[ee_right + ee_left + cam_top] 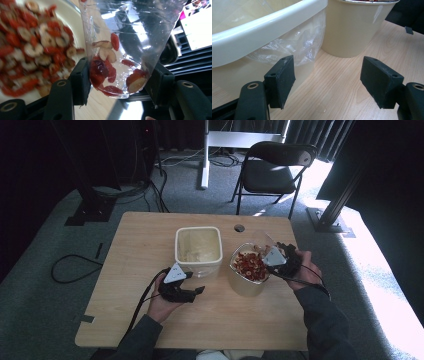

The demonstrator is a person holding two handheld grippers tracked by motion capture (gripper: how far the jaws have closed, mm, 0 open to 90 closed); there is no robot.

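The right gripper point(120, 82) squeezes a clear plastic cup of red dried fruit point(117, 72), tipped over the round cream bowl point(248, 280). The left gripper point(327, 82) waits wide open, holding nothing, beside the square cream tub point(262, 32).

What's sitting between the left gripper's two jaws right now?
Nothing. In the left gripper view the left gripper has its jaws standing apart over bare wooden table, just short of the bag-lined cream tub.
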